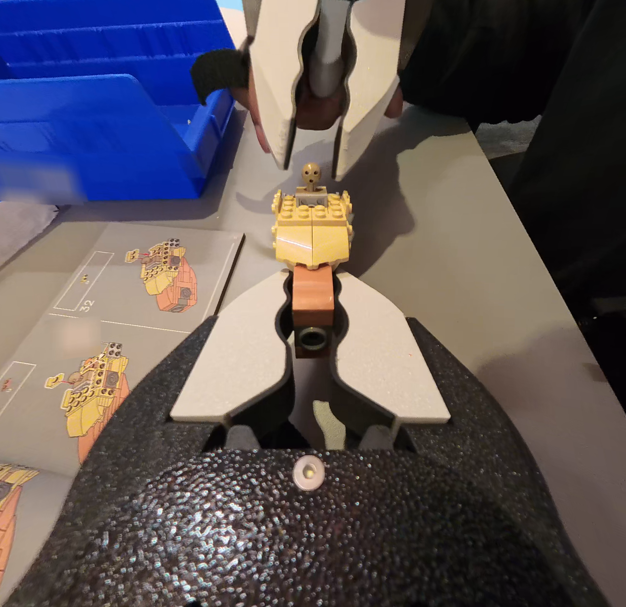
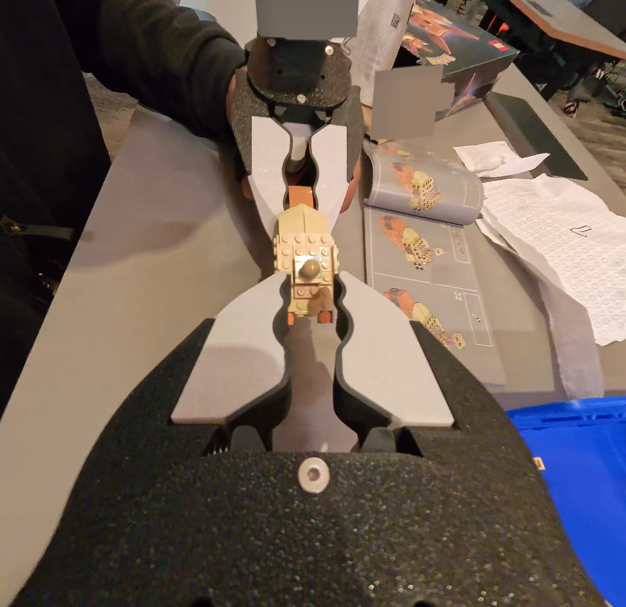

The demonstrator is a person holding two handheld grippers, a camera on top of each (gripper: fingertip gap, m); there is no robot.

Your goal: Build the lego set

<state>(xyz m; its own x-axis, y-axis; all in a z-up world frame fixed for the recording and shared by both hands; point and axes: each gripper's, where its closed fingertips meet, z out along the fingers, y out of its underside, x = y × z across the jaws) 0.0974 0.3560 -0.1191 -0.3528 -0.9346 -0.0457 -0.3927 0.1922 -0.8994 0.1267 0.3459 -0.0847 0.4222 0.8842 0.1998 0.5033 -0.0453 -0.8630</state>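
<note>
The lego model [image 1: 311, 231] is a small tan studded body on a brown-orange base [image 1: 313, 303], with a tan ball piece [image 1: 311, 173] standing on a grey plate at its far end. My left gripper [image 1: 313, 275] is shut on the brown-orange base and holds the model over the grey table [image 1: 440, 252]. My right gripper [image 1: 312, 169] comes in from the far side, open, with its fingertips on either side of the ball piece. In the right wrist view the right gripper [image 2: 311, 281] straddles the model [image 2: 305, 252] and the left gripper [image 2: 299, 204] grips the far end.
A blue bin [image 1: 101, 116] stands at the far left and also shows in the right wrist view [image 2: 576, 489]. An open instruction booklet [image 1: 142, 286] lies beside the model. The set's box [image 2: 457, 49] and white paper bags [image 2: 559, 245] lie beyond. The table edge [image 2: 101, 252] is close. Left tips to right tips: about 5 cm.
</note>
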